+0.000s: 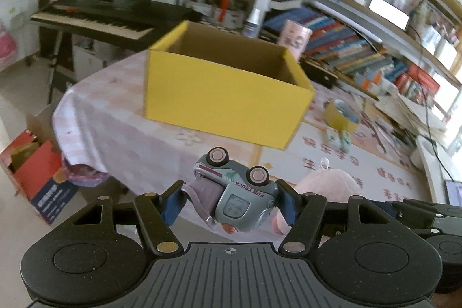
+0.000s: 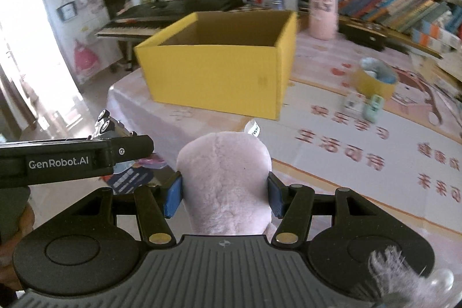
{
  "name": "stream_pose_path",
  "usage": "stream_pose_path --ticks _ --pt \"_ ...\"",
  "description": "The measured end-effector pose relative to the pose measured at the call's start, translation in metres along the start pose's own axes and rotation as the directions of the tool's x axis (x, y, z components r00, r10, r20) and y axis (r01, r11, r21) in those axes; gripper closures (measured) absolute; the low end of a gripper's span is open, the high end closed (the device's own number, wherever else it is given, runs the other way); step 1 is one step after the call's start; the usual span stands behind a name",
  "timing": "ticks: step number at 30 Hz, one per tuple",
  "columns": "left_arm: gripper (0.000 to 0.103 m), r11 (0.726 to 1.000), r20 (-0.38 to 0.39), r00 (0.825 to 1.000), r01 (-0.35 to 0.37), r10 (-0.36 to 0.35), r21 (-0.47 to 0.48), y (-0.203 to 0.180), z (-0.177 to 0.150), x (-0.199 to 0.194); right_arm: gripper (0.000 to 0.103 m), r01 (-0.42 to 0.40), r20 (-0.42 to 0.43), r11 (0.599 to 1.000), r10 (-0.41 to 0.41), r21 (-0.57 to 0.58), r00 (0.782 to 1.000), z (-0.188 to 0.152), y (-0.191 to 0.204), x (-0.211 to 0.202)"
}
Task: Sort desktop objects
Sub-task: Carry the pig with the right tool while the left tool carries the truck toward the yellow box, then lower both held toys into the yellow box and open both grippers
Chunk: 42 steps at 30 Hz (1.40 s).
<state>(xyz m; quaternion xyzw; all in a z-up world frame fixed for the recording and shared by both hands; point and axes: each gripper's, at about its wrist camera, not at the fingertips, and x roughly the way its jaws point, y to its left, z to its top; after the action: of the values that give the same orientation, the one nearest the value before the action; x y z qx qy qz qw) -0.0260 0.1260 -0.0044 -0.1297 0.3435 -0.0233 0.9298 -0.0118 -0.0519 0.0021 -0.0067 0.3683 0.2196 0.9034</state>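
Left wrist view: the left gripper [image 1: 229, 202] pinches a grey-green toy truck [image 1: 239, 192] between its blue pads, held above the table's near edge. The truck lies on its side, pink wheels uppermost, "FUN TRUCK" lettering readable only here. Ahead stands an open yellow box [image 1: 225, 103] on the pink tablecloth [image 1: 115, 117]. A yellow tape roll [image 1: 340, 116] lies right of the box.

Right wrist view: the right gripper [image 2: 225, 197] clamps a pale pink plush toy [image 2: 225, 181], fuzzy, with a central seam and a white tag at its top. This view alone shows the box interior bare on its far walls, and the truck's wheels [image 2: 104, 125] protruding beyond the left gripper's black arm [image 2: 75, 160].
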Motion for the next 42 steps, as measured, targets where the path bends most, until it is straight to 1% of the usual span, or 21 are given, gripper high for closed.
stream_pose_path --ticks 7,10,13,17,19,22,26,28,30,35,38,40,42 --pt "0.037 0.998 0.032 0.998 -0.053 0.054 -0.044 0.021 0.001 -0.011 0.047 -0.064 -0.012 0.996 0.064 -0.058 0.998 0.011 0.021 0.013" --pt "0.037 0.997 0.054 0.996 -0.068 0.071 -0.043 0.024 0.005 -0.013 0.047 -0.076 0.007 0.994 0.077 -0.078 0.997 0.015 0.026 0.015" --pt "0.037 0.997 0.085 0.993 -0.078 0.079 -0.017 0.02 0.012 -0.013 0.047 -0.074 0.047 0.994 0.078 -0.086 0.996 0.021 0.024 0.015" --pt "0.037 0.996 0.154 0.985 -0.079 0.072 0.034 0.011 0.026 -0.014 0.047 -0.066 0.12 0.992 0.079 -0.107 0.99 0.034 0.023 0.016" --pt "0.037 0.995 0.186 0.98 -0.08 0.067 0.061 0.005 0.036 -0.012 0.047 -0.063 0.171 0.99 0.084 -0.123 0.982 0.043 0.02 0.015" --pt "0.037 0.996 0.231 0.972 -0.051 0.033 0.072 -0.001 0.052 -0.008 0.047 -0.053 0.237 0.985 0.091 -0.161 0.967 0.061 0.016 0.016" --pt "0.037 0.996 0.278 0.961 -0.03 0.006 0.082 -0.011 0.078 0.004 0.047 -0.049 0.292 0.981 0.104 -0.19 0.951 0.089 0.007 0.021" --pt "0.037 0.995 0.303 0.953 -0.032 0.003 0.092 -0.017 0.092 0.013 0.047 -0.05 0.315 0.977 0.115 -0.206 0.942 0.105 0.002 0.026" --pt "0.037 0.995 0.316 0.949 -0.036 0.006 0.089 -0.02 0.102 0.021 0.047 -0.057 0.325 0.975 0.128 -0.217 0.937 0.12 -0.004 0.034" --pt "0.037 0.997 0.308 0.95 -0.064 0.046 0.048 -0.02 0.125 0.049 0.047 -0.072 0.318 0.968 0.149 -0.242 0.936 0.152 -0.019 0.061" --pt "0.037 0.996 0.286 0.956 -0.082 0.072 0.024 -0.019 0.135 0.069 0.047 -0.074 0.297 0.965 0.149 -0.251 0.943 0.165 -0.026 0.079" --pt "0.037 0.994 0.249 0.963 -0.107 0.103 0.004 -0.017 0.141 0.085 0.047 -0.072 0.271 0.964 0.143 -0.254 0.952 0.173 -0.032 0.094" --pt "0.037 0.986 0.188 0.968 -0.168 0.165 0.0 -0.015 0.146 0.105 0.047 -0.064 0.228 0.964 0.125 -0.26 0.966 0.178 -0.037 0.112"
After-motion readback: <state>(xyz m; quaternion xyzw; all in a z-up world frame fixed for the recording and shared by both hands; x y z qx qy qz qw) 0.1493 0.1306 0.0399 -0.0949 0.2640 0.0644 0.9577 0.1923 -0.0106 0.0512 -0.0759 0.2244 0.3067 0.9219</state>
